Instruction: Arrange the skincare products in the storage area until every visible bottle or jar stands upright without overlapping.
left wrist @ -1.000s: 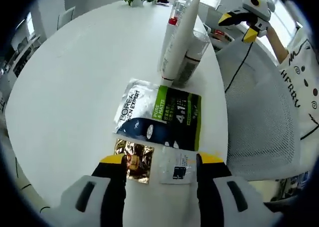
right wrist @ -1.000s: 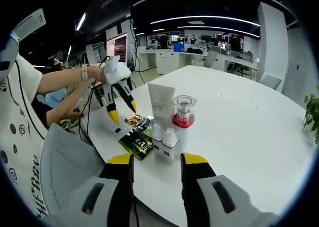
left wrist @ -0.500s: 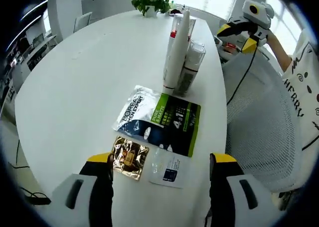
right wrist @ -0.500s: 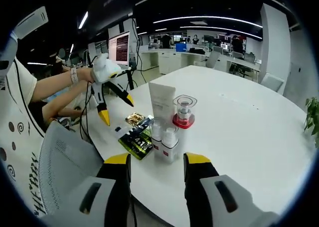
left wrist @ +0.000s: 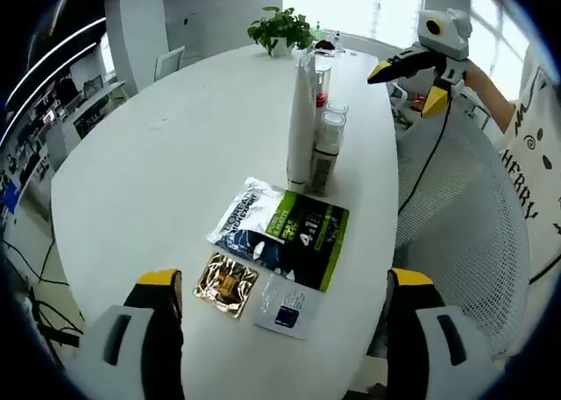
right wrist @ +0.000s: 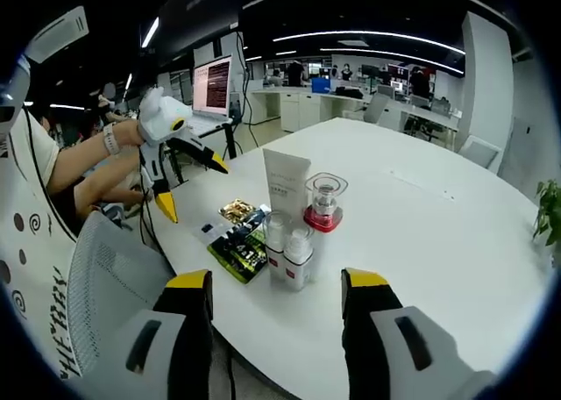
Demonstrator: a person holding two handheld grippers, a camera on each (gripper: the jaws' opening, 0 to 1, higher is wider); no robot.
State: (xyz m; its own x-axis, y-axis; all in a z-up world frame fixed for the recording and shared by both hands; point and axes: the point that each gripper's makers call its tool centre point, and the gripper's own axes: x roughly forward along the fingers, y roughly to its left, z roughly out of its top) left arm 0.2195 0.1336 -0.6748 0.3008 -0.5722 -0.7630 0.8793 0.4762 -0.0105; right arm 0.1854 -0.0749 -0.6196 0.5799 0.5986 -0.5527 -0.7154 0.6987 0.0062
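Left gripper view: your left gripper point(left wrist: 280, 299), fingers wide and empty, faces the upright bottles point(left wrist: 311, 128) at upper centre of the worktop point(left wrist: 149, 172); right gripper point(right wrist: 276, 299) equally wide, sits nearer.

Open office: ceiling light strips point(right wrist: 368, 39), bright window point(left wrist: 351, 1), desks point(right wrist: 298, 102)

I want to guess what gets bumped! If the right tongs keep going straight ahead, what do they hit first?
Probably the two small white bottles standing straight ahead of the open right tongs, with the tall white tube just behind them. How far off they are is hard to judge.
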